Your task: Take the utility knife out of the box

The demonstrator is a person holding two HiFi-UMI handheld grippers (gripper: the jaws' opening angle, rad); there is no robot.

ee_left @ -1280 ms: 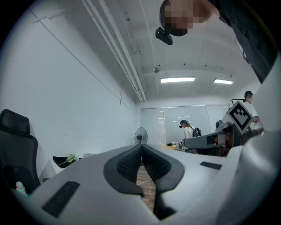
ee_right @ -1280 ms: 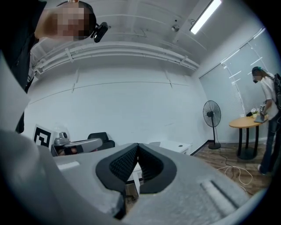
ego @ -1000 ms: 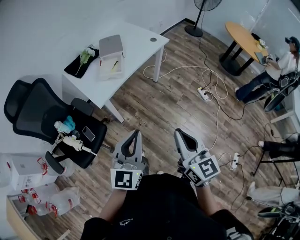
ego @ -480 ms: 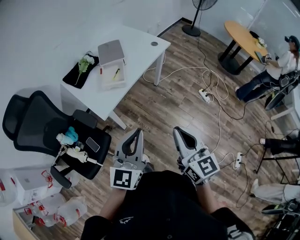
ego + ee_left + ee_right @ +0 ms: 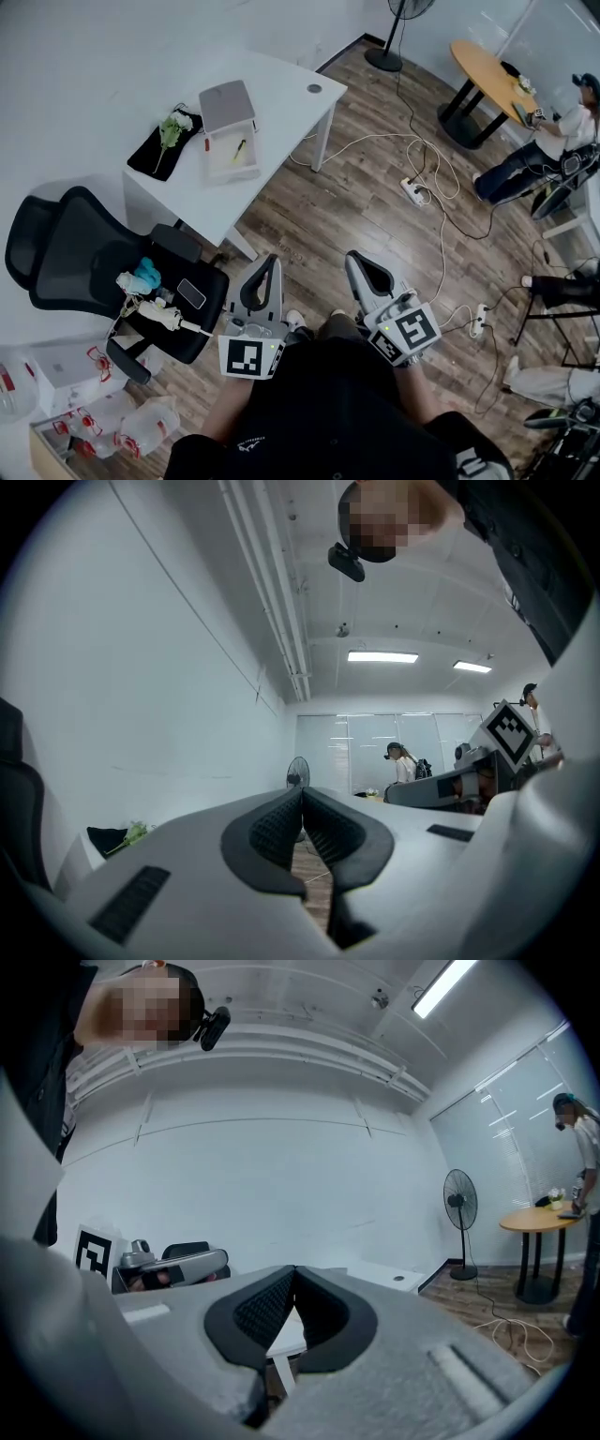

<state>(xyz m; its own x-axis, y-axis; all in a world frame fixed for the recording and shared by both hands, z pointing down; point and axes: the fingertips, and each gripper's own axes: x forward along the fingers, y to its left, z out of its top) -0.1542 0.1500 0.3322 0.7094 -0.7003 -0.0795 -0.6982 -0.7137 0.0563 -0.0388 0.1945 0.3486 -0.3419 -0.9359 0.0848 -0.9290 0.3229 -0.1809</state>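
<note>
Hard to read: The utility knife [image 5: 239, 147] reaches me only as a thin yellow sliver, too small to make out blade or handle. A small red thing [image 5: 207, 145] sits at the box's left wall, and I cannot tell whether it is inside or on the rim.
Cut off: The fan [image 5: 417, 7] is clipped by the top edge of the head view, and the clear plastic bottles [image 5: 155, 419] run out at the lower left. My own dark shirt covers the floor below the grippers.
Box: The open box [image 5: 234, 174] lies on the white table [image 5: 281, 77], with its grey lid [image 5: 228, 94] touching its far end. The knife lies inside on the pale bottom, near the middle.
Beside the box: A black mat [image 5: 150, 150] with green-and-white flowers [image 5: 172, 127] lies to its left.
Chair: The black office chair [image 5: 70, 234] by the table holds a phone [image 5: 192, 293], a teal thing [image 5: 142, 272] and white clutter I cannot name.
Left gripper [image 5: 270, 264]: Its jaws are pressed together with nothing between them. It is over the wood floor, well apart from the table.
Right gripper [image 5: 359, 262]: Its jaws meet and hold nothing. It is just beside the left one.
</note>
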